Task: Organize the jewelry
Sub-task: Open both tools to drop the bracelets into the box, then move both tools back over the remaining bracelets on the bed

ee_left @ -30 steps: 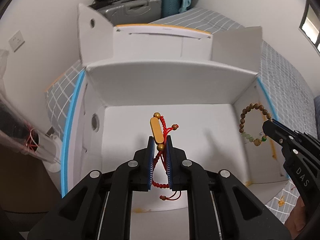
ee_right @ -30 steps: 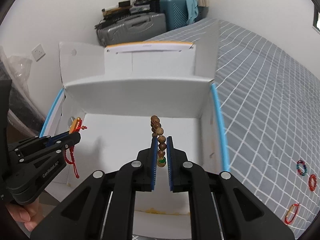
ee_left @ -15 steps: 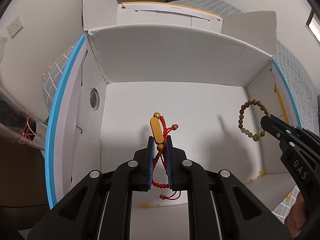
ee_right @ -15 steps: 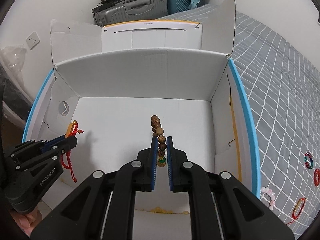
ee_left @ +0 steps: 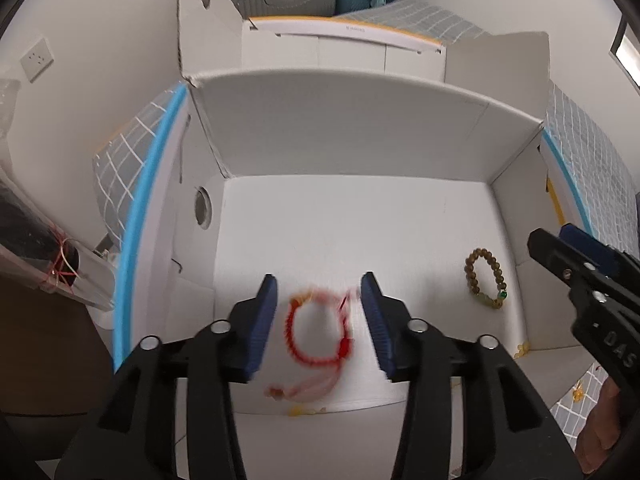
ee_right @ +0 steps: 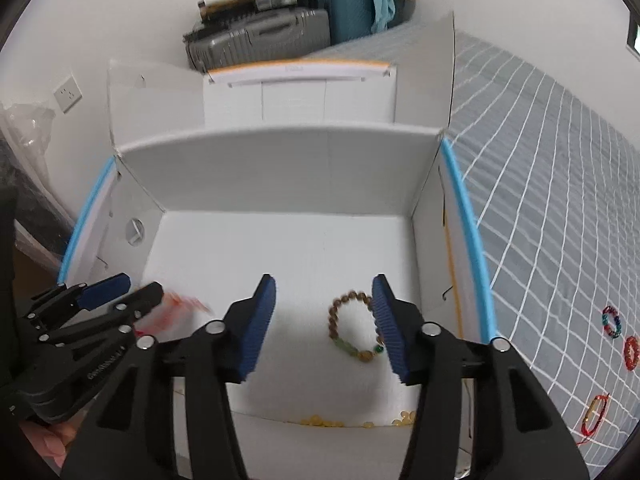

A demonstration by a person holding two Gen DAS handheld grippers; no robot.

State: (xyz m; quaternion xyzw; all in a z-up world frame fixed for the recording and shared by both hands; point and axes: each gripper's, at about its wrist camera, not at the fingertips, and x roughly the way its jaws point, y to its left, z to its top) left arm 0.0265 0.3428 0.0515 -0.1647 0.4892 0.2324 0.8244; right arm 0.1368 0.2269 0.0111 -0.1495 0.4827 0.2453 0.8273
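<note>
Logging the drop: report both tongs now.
Left tongs: open, empty, above red cord bracelet.
Right tongs: open, empty, above brown wooden bead bracelet.

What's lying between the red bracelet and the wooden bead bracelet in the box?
Only bare white box floor, seen in the left wrist view between red bracelet and bead bracelet.

White walls, checked grey bedspread, stacked suitcases.

Black tool frames, blue ribbed pads, silver screws, seemingly "DAS" lettering.
</note>
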